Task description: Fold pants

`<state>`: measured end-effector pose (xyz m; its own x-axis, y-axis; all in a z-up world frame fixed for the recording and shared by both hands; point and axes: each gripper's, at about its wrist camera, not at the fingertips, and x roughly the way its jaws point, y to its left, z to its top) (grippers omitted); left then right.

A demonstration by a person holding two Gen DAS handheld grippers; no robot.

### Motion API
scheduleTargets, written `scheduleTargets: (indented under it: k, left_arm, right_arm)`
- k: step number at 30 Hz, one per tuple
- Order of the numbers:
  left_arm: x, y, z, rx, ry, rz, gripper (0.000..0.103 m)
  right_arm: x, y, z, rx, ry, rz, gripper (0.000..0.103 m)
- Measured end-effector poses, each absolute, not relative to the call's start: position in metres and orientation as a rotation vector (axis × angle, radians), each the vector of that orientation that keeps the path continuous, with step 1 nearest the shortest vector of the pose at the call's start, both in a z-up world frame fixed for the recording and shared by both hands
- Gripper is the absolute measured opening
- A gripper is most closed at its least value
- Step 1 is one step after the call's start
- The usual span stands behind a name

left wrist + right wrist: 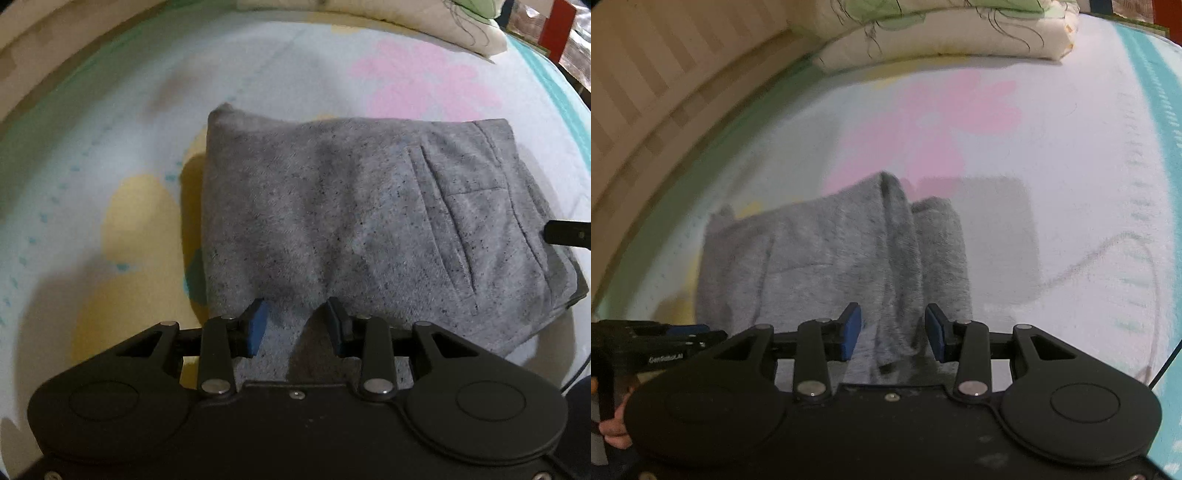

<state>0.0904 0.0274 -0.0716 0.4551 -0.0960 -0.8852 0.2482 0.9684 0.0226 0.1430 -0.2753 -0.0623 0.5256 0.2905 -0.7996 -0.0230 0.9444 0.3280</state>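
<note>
Pants (351,206) lie as one compact grey bundle in the middle of the frame in my left view, on the bed (110,147), whose sheet has pink and yellow shapes. I judge they are already folded down to a thick rectangle, pocket side up, so what remains is squaring the edges or a last fold. My left hand-held gripper (295,314) sits at the bundle's near edge, low centre of the frame, its blue pads spread with cloth showing between them; it is released, not pinching, and I think I keep it there to steady or pick up that edge. My right hand-held gripper (893,328) is likewise spread wide at the other end of the pants (831,258), where a raised ridge of fabric runs up the middle of the frame between the pads, untouched by either; I judge I have lined it up over that ridge to catch the layers together. Its tip shows at the right edge of the left view, just beside the bundle. Counting: one pair of pants, two grippers, and one pillow (942,37) across the top of the frame.
</note>
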Motion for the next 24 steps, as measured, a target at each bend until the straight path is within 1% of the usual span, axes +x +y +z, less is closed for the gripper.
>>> scheduleTargets:
  k: [2,9,11,14,15,16,17,21,24]
  left_arm:
    - [0.088,0.027,-0.069,0.163,1.073,-0.222,0.043]
    - [0.076,0.058,-0.048,0.043,1.037,-0.265,0.044]
    - [0.073,0.063,-0.043,0.04,1.02,-0.256,0.044]
    - [0.071,0.072,-0.036,0.041,1.0,-0.239,0.044]
    - [0.07,0.076,-0.034,0.041,0.994,-0.231,0.044]
    - [0.071,0.08,-0.032,0.041,0.989,-0.219,0.044]
    - [0.072,0.083,-0.032,0.041,0.985,-0.207,0.044]
    - [0.08,0.095,-0.028,0.019,0.978,-0.175,0.044]
    - [0.085,0.096,-0.025,0.004,0.966,-0.174,0.044]
  right_arm:
    - [0.146,-0.274,-0.066,0.287,1.003,0.191,0.043]
    - [0.159,-0.277,-0.078,0.369,1.022,0.273,0.046]
    - [0.162,-0.277,-0.08,0.384,1.032,0.291,0.048]
    - [0.167,-0.271,-0.079,0.381,1.039,0.313,0.048]
    - [0.166,-0.267,-0.076,0.349,1.027,0.317,0.046]
    - [0.165,-0.26,-0.071,0.302,1.013,0.314,0.037]
    - [0.161,-0.251,-0.065,0.222,1.0,0.3,0.011]
    - [0.142,-0.23,-0.031,0.05,0.91,0.289,0.008]
    - [0.127,-0.233,-0.007,0.042,0.856,0.283,0.008]
